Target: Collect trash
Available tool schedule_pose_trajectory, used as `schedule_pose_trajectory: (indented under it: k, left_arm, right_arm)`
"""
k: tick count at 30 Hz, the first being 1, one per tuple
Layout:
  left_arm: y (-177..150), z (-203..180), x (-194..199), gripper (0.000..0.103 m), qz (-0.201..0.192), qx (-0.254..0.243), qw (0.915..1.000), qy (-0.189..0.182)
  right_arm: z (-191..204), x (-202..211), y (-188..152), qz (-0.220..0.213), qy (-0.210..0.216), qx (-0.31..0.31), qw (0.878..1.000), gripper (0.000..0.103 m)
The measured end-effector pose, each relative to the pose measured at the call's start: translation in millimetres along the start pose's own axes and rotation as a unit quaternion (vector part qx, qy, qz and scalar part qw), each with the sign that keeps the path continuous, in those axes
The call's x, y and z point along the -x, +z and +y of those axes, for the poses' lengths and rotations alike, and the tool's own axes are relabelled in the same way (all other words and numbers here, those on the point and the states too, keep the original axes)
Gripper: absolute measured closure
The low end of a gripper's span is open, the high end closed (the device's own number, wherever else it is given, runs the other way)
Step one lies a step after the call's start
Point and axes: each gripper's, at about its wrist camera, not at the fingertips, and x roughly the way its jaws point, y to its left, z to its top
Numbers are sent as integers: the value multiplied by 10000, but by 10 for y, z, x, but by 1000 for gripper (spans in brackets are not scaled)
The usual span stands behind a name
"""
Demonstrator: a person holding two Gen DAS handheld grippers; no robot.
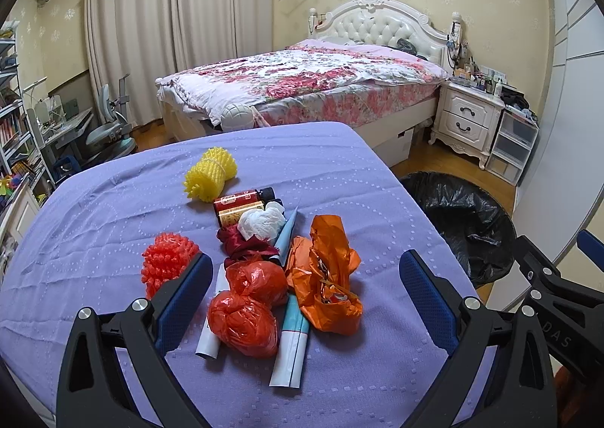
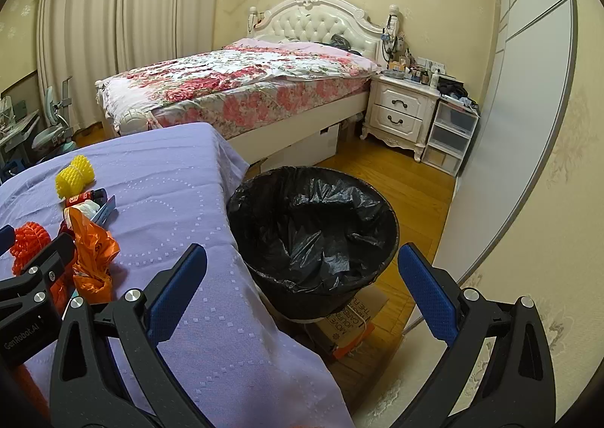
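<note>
Trash lies on the purple-clothed table [image 1: 113,201]: two red plastic bags [image 1: 245,307], an orange bag [image 1: 324,273], a white-and-teal tube [image 1: 292,348], a crumpled white tissue [image 1: 262,222], a red bottle [image 1: 238,205], yellow foam netting [image 1: 211,179] and red foam netting [image 1: 166,262]. My left gripper [image 1: 305,296] is open and empty, its jaws on either side of the bags. My right gripper [image 2: 302,288] is open and empty over the table's right edge, in front of the black-lined trash bin [image 2: 313,231]. The bin [image 1: 460,220] also shows in the left wrist view.
A bed [image 2: 241,88] with a floral cover stands behind the table. A white nightstand [image 2: 400,114] and plastic drawers [image 2: 449,137] stand at the right wall. Cardboard [image 2: 351,326] lies under the bin. A desk and chair [image 1: 109,126] stand at the left.
</note>
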Motion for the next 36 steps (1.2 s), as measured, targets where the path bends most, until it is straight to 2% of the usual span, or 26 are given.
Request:
schedule_pose_trajectory:
  k: [36]
  left_arm:
    - [-21, 7, -46, 6, 67, 21, 10000, -4]
  right_arm:
    - [-25, -20, 1, 41, -2, -18, 10000, 4]
